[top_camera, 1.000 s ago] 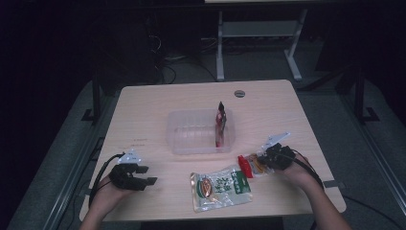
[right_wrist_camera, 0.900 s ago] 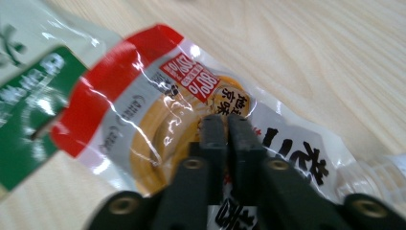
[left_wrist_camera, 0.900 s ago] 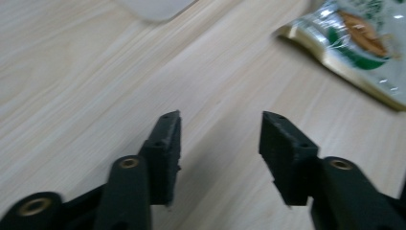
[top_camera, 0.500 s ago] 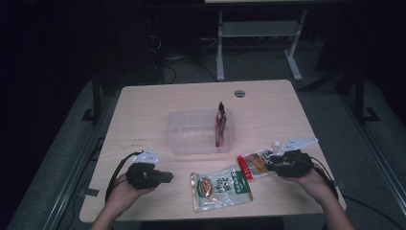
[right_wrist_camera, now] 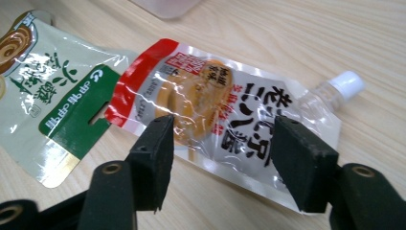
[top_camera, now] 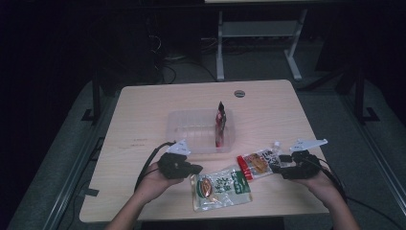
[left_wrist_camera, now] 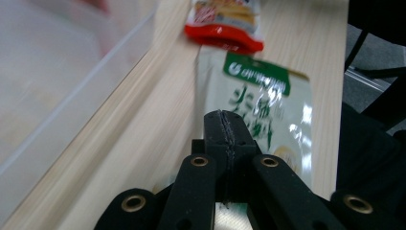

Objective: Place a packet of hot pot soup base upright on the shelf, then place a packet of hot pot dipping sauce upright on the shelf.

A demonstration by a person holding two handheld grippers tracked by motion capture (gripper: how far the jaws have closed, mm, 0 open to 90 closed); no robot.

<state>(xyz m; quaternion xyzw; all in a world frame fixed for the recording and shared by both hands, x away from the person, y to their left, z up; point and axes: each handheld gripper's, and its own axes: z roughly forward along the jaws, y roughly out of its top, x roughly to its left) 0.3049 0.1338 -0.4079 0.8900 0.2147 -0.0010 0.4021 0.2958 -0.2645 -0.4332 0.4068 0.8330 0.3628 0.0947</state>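
A green-and-white pouch point(top_camera: 222, 187) point(left_wrist_camera: 268, 100) point(right_wrist_camera: 48, 91) lies flat near the table's front edge. Just right of it lies a red-and-clear spouted pouch point(top_camera: 256, 163) point(left_wrist_camera: 225, 19) point(right_wrist_camera: 215, 105). My left gripper point(top_camera: 197, 169) point(left_wrist_camera: 225, 127) is at the green pouch's left edge. Its jaws have just been closing and now meet. I cannot tell whether they pinch the pouch's edge. My right gripper point(top_camera: 274, 166) point(right_wrist_camera: 222, 127) has just been opening. Its jaws stand apart on either side of the spouted pouch without pressing it.
A clear plastic container point(top_camera: 191, 115) point(left_wrist_camera: 72, 72) sits mid-table behind the pouches, with a dark red packet point(top_camera: 220, 122) standing upright at its right side. The wooden table point(top_camera: 143, 105) has bare room at the left and back. A round grommet point(top_camera: 239, 93) marks the far edge.
My left hand has moved right to the green pouch and its jaws have shut. My right gripper's jaws have opened off the spouted pouch.
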